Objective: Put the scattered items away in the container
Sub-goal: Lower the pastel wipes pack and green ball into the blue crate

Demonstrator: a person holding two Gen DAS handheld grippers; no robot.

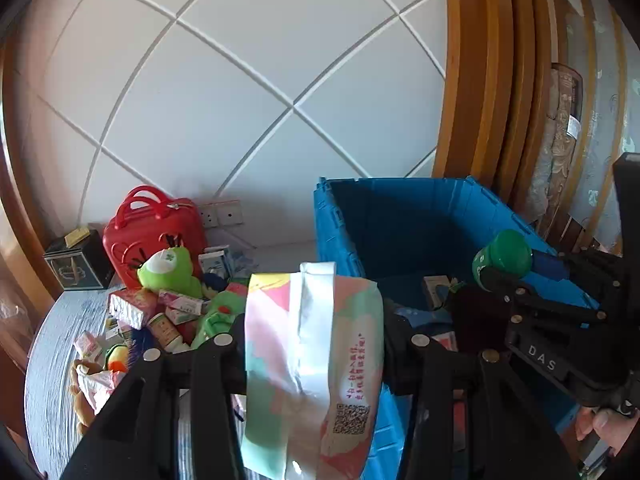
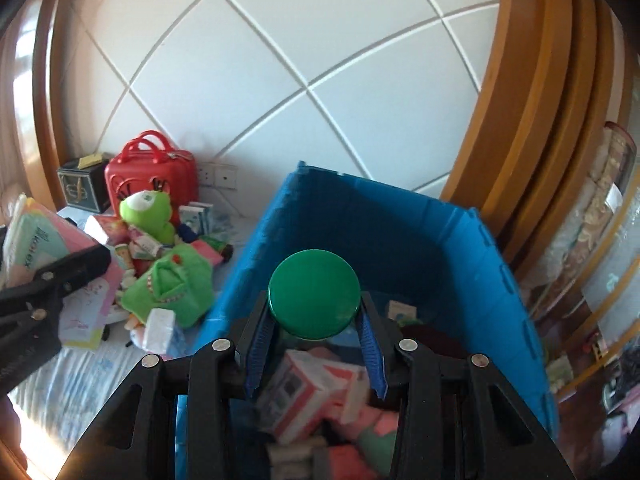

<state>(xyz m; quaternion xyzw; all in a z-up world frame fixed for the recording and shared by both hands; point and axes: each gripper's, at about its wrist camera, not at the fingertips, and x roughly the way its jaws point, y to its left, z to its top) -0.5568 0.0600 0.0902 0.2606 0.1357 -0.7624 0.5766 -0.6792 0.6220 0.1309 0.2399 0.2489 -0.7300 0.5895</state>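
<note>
The left gripper [image 1: 314, 344] is clamped on a pastel tissue pack [image 1: 310, 368], beside the blue crate [image 1: 340, 248]. The right gripper [image 2: 314, 344] is clamped on a green-capped bottle [image 2: 314, 294] above the crate's inside, where boxes lie. Outward, a green plush toy [image 2: 150, 210], small cartons and a red case [image 2: 154, 176] crowd the pale bedsheet [image 2: 92, 372] against a white quilted wall [image 2: 280, 60] framed in wood.

Pastel tissue pack [image 1: 312, 364] stands upright, clamped between black fingers, at the near left edge of the blue crate [image 1: 420, 216]. A green-capped bottle [image 2: 314, 294], cap towards the camera, is pinched over the crate's open top. Inside lie pink-and-white boxes [image 2: 304, 392], blurred. Left of the crate, a green plush [image 1: 172, 268] tops the scattered heap.
</note>
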